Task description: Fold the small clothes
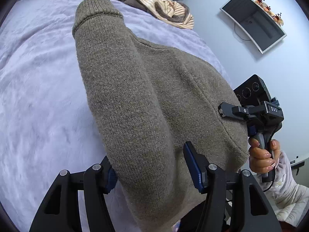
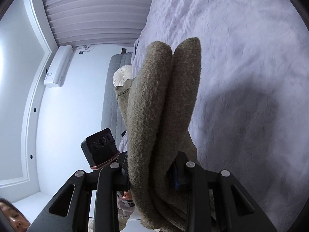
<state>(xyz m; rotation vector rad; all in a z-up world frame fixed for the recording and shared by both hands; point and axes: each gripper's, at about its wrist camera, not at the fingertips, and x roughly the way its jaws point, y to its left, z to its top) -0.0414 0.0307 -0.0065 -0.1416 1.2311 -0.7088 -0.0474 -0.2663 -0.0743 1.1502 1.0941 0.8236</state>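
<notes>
An olive-brown knit sweater (image 1: 146, 100) hangs folded over, held up above the lilac bedspread (image 1: 38, 89). My left gripper (image 1: 152, 176) is shut on a thick fold of it, with one sleeve and its cuff running away from me. My right gripper (image 2: 152, 176) is shut on two rolled folds of the same sweater (image 2: 162, 106). The right gripper's body and the hand on its handle show in the left wrist view (image 1: 258, 116), at the sweater's right edge. The left gripper's camera block shows in the right wrist view (image 2: 100, 145).
A heap of other clothes, striped and dark, (image 1: 154, 2) lies at the far end of the bed. A wall screen (image 1: 253, 21) is on the right. An air conditioner (image 2: 58, 65), curtains (image 2: 92, 9) and a grey headboard (image 2: 114, 92) show beside the bed (image 2: 251, 77).
</notes>
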